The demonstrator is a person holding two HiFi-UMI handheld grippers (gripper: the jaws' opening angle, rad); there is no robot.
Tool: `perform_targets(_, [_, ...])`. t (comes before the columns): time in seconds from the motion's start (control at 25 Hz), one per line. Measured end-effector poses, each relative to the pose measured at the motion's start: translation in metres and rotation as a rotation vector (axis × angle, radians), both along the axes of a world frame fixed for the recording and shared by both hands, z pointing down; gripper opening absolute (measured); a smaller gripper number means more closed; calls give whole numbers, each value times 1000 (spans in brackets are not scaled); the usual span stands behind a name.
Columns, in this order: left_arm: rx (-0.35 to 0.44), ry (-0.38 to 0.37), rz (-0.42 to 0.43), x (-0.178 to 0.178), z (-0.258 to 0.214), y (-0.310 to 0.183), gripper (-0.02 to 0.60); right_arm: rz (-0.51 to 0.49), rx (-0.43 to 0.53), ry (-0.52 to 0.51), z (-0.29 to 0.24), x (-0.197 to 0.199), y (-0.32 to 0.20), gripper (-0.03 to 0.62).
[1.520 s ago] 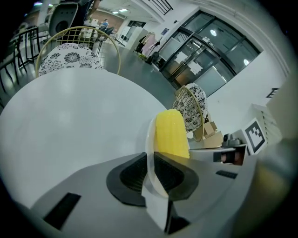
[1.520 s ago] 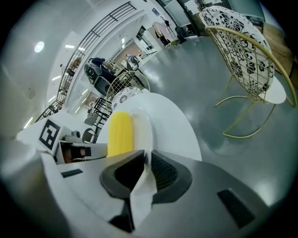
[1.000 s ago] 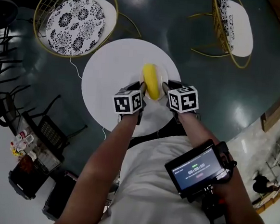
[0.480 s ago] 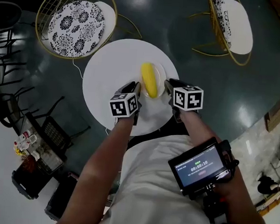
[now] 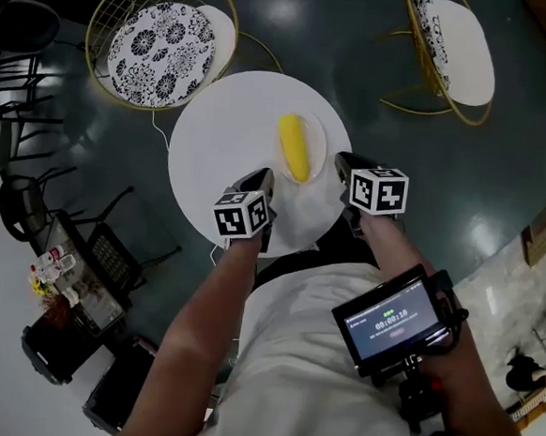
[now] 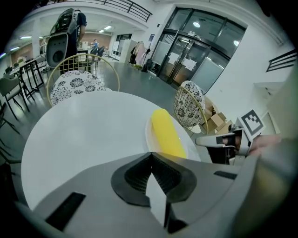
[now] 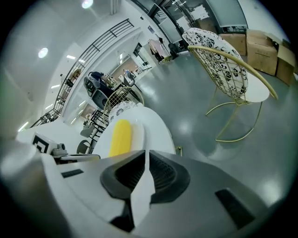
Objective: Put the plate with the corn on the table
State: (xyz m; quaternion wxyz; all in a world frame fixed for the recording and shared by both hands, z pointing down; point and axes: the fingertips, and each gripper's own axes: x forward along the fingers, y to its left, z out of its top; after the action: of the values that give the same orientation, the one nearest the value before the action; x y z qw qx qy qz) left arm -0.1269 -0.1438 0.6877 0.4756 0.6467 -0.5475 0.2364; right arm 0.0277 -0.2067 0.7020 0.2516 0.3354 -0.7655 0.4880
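Note:
The yellow corn [image 5: 294, 147] lies on a white plate [image 5: 318, 143] that rests on the round white table [image 5: 217, 147], toward its right side. My left gripper [image 5: 264, 177] is just short of the plate on the near left, shut and holding nothing. My right gripper [image 5: 344, 160] hovers off the table's right edge, apart from the plate, shut and holding nothing. From the left gripper view, the corn [image 6: 166, 134] and plate [image 6: 148, 132] lie right beyond the closed jaws [image 6: 150, 155]. The right gripper view has the corn [image 7: 120, 136] ahead to the left of its jaws [image 7: 146, 151].
A gold wire chair with a patterned cushion [image 5: 162, 46] stands beyond the table at the left, and another [image 5: 456, 48] at the far right. A dark rack with small items [image 5: 70, 281] is on the floor at the left. A screen [image 5: 395, 318] is on my chest rig.
Both grippers let go of the plate, which now sits on the table, and drew back toward me, the left one down-left and the right one out to the right.

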Motion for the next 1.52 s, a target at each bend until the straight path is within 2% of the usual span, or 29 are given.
perform_targets(0.08, [6, 8, -16, -5, 2, 2, 8, -6, 10, 4, 1, -4, -2, 8])
perform_targets(0.36, [79, 42, -46, 16, -34, 40, 8, -25, 62, -15, -36, 19, 32, 8])
perform_targets(0.68, [112, 98, -51, 19, -58, 99, 8, -41, 101, -53, -69, 17, 78, 8])
perform_targets(0.92, [166, 102, -13, 19, -83, 134, 8, -64, 144, -84, -99, 11, 111, 8])
perform_targets(1.52, [352, 107, 56, 1, -145, 148, 8, -106, 266, -111, -157, -10, 134, 8])
